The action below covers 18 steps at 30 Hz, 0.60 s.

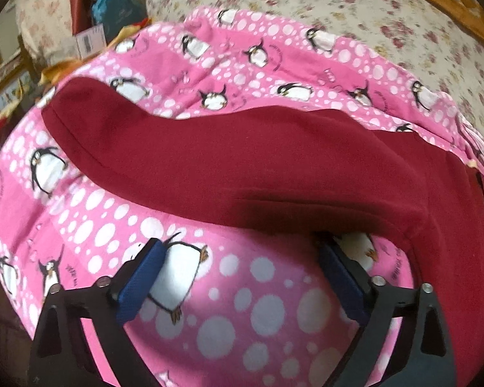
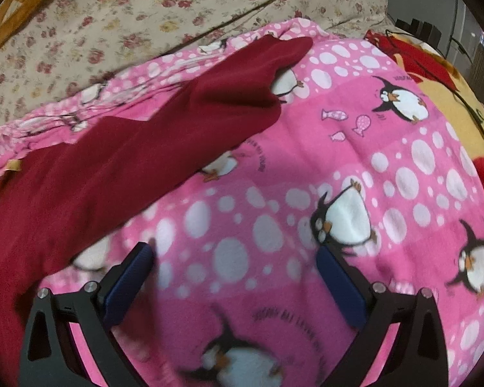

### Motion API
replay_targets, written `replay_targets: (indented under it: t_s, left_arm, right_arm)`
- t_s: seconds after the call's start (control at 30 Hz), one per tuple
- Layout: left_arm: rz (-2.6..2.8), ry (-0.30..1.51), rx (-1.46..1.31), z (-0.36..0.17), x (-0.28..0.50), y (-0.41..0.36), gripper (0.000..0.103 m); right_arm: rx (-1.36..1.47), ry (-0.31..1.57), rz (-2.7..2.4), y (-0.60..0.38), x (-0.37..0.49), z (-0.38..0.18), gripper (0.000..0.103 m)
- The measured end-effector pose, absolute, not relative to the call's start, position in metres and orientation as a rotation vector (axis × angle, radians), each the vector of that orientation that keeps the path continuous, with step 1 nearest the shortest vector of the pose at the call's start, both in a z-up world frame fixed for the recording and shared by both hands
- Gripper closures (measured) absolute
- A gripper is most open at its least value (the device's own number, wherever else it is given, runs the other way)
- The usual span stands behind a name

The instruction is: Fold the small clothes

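Note:
A dark red garment (image 1: 258,167) lies on a pink penguin-print blanket (image 1: 80,225). In the left wrist view one long part runs to the upper left. My left gripper (image 1: 242,258) is open and empty, just short of the garment's near edge; the right fingertip sits under its overhang. In the right wrist view the garment (image 2: 129,161) runs from the lower left to a sleeve end at the upper middle. My right gripper (image 2: 235,264) is open and empty over the blanket (image 2: 338,161), to the right of the garment.
A floral bedsheet (image 2: 129,16) lies beyond the blanket, also in the left wrist view (image 1: 371,16). A yellow and red blanket (image 2: 451,96) lies at the right. Boxes and bags (image 1: 106,13) stand at the far left.

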<state>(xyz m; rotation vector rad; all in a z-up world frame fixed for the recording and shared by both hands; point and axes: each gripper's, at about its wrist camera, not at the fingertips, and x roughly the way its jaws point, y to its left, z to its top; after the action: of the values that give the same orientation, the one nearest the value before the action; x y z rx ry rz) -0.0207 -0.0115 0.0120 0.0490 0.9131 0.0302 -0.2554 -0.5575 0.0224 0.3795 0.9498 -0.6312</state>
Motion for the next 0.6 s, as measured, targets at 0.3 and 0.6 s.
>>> replay_targets:
  t_s: [0.3,0.6]
  left_arm:
    - [-0.044,0.870,0.016,0.035,-0.043,-0.020,0.032]
    - [-0.080,0.819,0.064,0.048,-0.065,-0.024,0.032]
  right_arm:
    - [0.348,0.961,-0.358,-0.434,-0.257,0.062,0.000]
    - [0.327,0.970,-0.113,-0.312,-0.226,0.092,0.000]
